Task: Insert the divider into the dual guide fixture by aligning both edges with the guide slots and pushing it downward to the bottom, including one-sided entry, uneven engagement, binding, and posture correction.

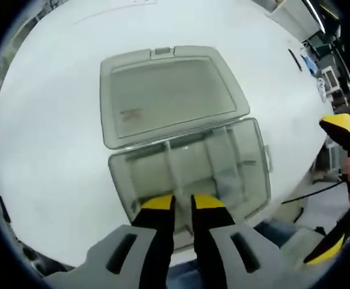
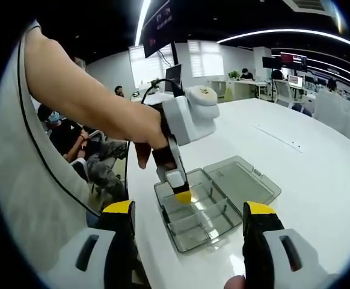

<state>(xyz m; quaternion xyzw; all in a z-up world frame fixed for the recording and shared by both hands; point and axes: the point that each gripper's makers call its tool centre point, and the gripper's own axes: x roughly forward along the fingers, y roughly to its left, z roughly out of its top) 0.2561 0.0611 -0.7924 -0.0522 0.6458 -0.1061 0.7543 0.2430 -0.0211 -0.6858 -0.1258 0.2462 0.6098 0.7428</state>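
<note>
While a clear plastic organiser box [image 1: 190, 165] is seen lying near the front edge of the white tabletop [image 1: 49, 138], its hinged lid [image 1: 169, 90] is folded flat behind it, toward the table's middle. Fixed clear partitions are seen running across the box's tray. The left gripper [image 1: 183, 203] is lowered over the near edge of the tray, its yellow-tipped jaws drawn narrow with only a thin gap between them. A thin clear divider [image 1: 184, 212] seems to be pinched there, upright at the tray's near wall, though its transparency leaves that uncertain. In the right gripper view the same left gripper [image 2: 183, 195] is shown held by a person's hand [image 2: 140, 133], tip down inside the box [image 2: 214, 201] at the compartment nearest the table's edge. The right gripper [image 2: 190, 217] is held well back from the box, jaws spread wide and nothing between them. Seated people are seen beyond the table's edge.
</note>
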